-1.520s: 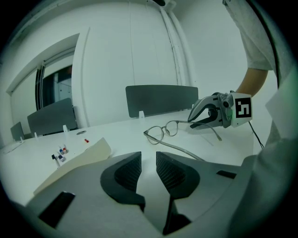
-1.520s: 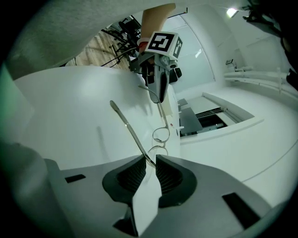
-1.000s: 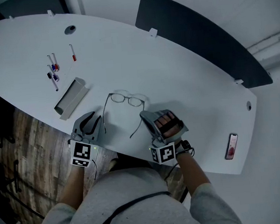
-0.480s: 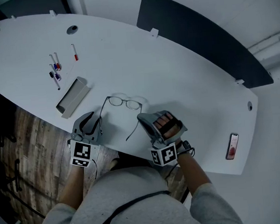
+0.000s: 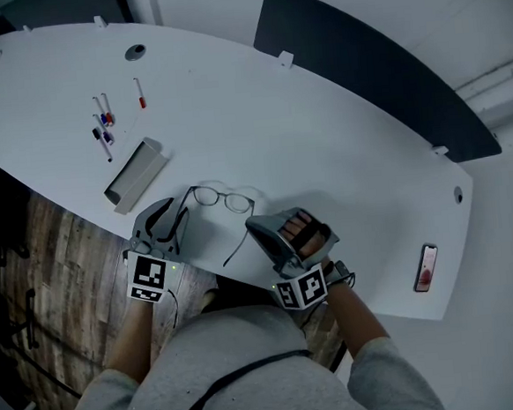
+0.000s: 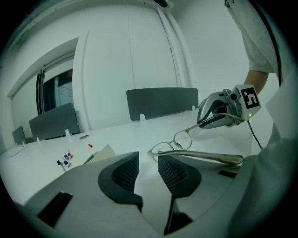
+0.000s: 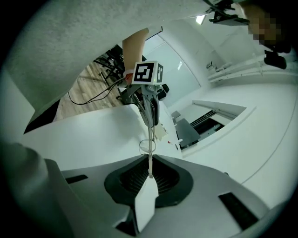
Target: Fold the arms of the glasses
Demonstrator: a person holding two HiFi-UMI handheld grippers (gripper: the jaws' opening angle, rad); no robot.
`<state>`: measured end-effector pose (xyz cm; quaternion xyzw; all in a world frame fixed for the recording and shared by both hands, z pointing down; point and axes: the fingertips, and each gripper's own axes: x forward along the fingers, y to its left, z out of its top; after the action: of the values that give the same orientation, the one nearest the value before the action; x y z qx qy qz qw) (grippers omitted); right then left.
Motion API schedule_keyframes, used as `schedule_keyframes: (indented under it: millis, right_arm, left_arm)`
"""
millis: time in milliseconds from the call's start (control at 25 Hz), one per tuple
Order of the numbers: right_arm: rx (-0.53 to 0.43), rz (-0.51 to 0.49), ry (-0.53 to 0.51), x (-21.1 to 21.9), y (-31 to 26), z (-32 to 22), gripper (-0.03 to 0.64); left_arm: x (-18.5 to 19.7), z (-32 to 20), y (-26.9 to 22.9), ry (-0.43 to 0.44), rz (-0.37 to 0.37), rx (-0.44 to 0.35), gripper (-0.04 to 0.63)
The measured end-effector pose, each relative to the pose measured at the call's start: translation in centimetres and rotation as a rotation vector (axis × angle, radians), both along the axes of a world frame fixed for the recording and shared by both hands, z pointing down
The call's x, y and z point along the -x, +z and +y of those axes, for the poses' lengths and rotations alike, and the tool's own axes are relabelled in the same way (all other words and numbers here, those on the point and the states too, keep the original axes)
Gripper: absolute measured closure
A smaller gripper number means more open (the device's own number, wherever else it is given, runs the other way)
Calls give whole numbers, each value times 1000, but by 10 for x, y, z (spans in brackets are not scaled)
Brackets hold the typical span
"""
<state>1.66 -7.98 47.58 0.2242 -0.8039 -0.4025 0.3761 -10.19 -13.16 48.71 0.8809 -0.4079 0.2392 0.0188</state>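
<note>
Glasses (image 5: pixel 219 197) with thin wire rims are sitting just beside the grey tray (image 5: pixel 133 176), on its side nearer the person, with both arms standing open and pointing back toward the person. The right gripper (image 5: pixel 249 223) is clamping the arm farther from the tray (image 5: pixel 234 250), its pads closing flat on the thin wire. The left gripper (image 5: pixel 180 216), the one closer to the tray, has just been opening its jaws. They are standing apart with nothing pinched between them, and the tray-side arm (image 6: pixel 205 157) is lying just past the fingertips. Judging by this, the first fold is being set up: the right gripper is steadying the frame while the left is opening out for a new hold. The next move is probably calling for a gentle push on one arm toward the lenses, swinging it about its hinge without twisting the frame. No brand or writing is showing legibly; the gripper cubes are carrying only square markers (image 5: pixel 147 279)
</note>
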Motion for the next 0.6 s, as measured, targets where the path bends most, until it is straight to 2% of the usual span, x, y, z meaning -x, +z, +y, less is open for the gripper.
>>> schedule_keyframes:
  millis: [200,240,280,600]
  right_arm:
    - [92,-71,1,1,-2,7,580]
    - [122,-88,3,1,-1,8,580]
    - [157,-109,6,1,-1,9,580]
    - [459,-341,81,3,-5,1,580]
  left_arm:
    - [-4,5,-14,39,1,-47,471]
    - [-6,7,-16,51,-1,-54,490]
    - [-7,9,-17,60,-1,-58,548]
    - [-5,9,-21,66,70,-6,558]
